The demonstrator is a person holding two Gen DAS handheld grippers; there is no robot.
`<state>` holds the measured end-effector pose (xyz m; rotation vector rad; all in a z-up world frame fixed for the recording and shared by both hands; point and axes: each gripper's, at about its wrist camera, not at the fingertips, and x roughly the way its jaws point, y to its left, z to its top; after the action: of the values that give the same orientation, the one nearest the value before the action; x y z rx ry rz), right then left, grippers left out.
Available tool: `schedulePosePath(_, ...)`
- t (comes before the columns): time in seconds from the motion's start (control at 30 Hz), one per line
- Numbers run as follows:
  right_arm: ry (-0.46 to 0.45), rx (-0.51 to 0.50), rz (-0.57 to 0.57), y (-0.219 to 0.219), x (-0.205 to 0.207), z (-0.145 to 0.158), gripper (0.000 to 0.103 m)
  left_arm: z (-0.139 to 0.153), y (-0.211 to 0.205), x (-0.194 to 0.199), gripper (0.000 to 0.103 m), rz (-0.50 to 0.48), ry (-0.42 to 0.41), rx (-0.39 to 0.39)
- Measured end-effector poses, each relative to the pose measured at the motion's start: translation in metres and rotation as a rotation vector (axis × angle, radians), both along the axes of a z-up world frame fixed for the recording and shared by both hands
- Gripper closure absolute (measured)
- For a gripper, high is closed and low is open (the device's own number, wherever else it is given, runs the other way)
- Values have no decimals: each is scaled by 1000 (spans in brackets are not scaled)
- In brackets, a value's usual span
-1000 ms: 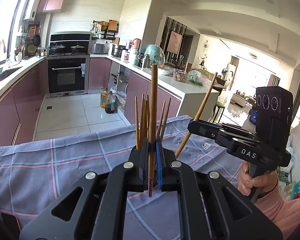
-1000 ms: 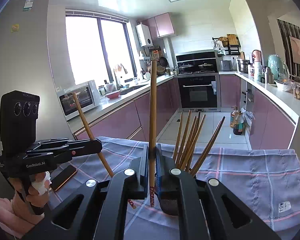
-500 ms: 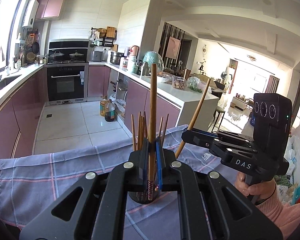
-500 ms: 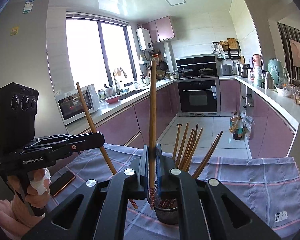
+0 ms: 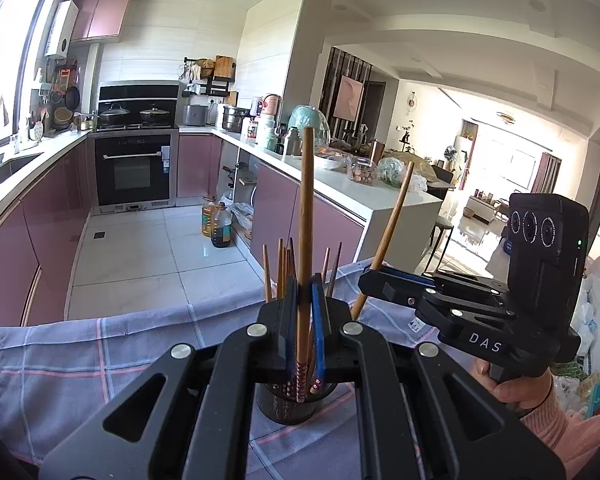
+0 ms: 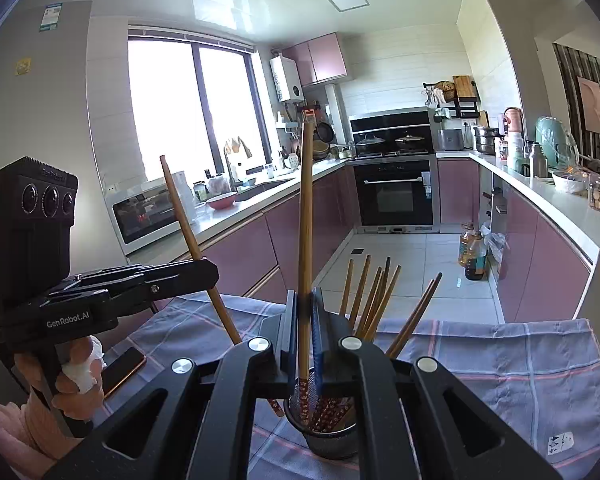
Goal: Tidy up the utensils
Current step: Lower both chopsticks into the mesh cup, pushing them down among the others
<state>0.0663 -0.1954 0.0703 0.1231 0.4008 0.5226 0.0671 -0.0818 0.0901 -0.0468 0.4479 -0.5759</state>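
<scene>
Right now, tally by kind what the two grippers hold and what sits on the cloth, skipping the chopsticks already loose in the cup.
Held chopsticks: 2, one in the left gripper, one in the right gripper
Mesh cup: 1
Phone: 1
Total: 4

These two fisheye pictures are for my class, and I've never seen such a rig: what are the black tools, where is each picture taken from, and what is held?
No robot here: a person holds a hand-held gripper in each hand, each with a camera looking along its jaws. The left-wrist view shows the left gripper up close and the right gripper to the side; the right-wrist view shows the reverse. Each gripper's jaws are shut on one wooden chopstick, the right one's chopstick likewise. Below, on a checked cloth, stands a dark holder with more chopsticks. A phone lies on the cloth.
</scene>
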Motion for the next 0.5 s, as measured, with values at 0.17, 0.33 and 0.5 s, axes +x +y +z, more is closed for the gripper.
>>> schedulePosePath(0.17, 12, 3, -6, 0, 6, -2, 97, -3, 0, 1, 96, 6, 8, 15)
schedulePosePath(0.33, 30, 2, -8, 1, 11, -7, 97, -7, -2, 4, 96, 7, 25, 30)
schedulePosePath(0.5, 49, 2, -10, 2, 15, -11, 97, -8, -2, 11, 95, 12, 41, 42)
